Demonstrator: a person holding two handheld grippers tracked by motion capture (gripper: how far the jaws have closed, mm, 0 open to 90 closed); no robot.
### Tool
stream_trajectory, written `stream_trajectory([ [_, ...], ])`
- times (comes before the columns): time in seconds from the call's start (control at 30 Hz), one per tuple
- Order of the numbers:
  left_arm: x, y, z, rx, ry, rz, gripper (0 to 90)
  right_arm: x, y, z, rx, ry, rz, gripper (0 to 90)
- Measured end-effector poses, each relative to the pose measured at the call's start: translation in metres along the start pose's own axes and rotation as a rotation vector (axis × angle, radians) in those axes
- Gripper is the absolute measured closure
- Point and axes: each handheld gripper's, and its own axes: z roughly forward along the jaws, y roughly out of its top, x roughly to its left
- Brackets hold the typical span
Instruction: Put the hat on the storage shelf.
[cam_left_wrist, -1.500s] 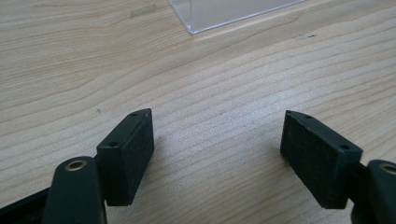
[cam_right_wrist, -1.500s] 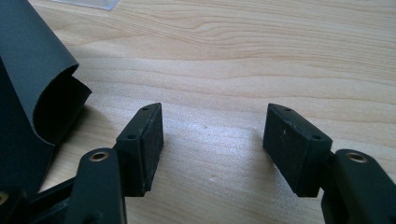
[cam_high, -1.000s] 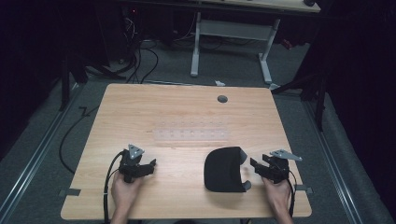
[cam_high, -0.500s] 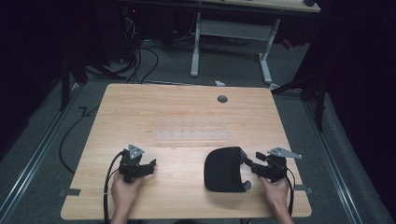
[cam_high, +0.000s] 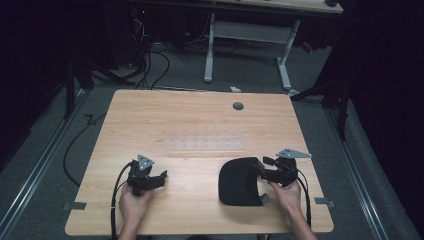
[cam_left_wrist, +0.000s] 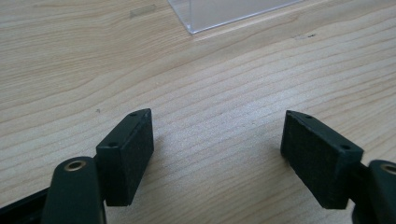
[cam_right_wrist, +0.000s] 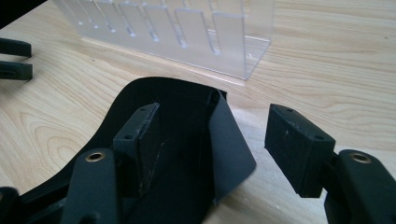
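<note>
Writing legible nowhere. Right gripper (cam_right_wrist: 201, 149) jaws apart, straddling edge of black pouch (cam_high: 240, 181) on table (cam_high: 200, 120); pouch interior too dark to read. Left gripper (cam_left_wrist: 217, 154) jaws apart, holding nothing

A clear acrylic slotted rack (cam_high: 205, 145) lies flat on the light wooden table (cam_high: 165, 115), near its middle. A small round grey grommet (cam_high: 238, 105) sits beyond the rack, toward the table's far edge.
</note>
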Motion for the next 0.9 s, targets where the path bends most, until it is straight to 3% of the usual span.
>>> stream_trajectory([
  [0.33,0.000,0.000,0.000,-0.001,0.000,-0.001,26.0,-0.002,0.010,0.016,0.047,0.045,-0.012,36.7],
  [0.73,0.000,0.000,0.000,-0.001,0.000,0.000,26.0,-0.011,0.005,0.032,0.097,0.132,0.009,40.2],
  [0.9,0.000,0.000,0.000,-0.001,0.000,0.000,26.0,-0.010,0.003,0.035,0.109,0.135,-0.010,43.7],
])
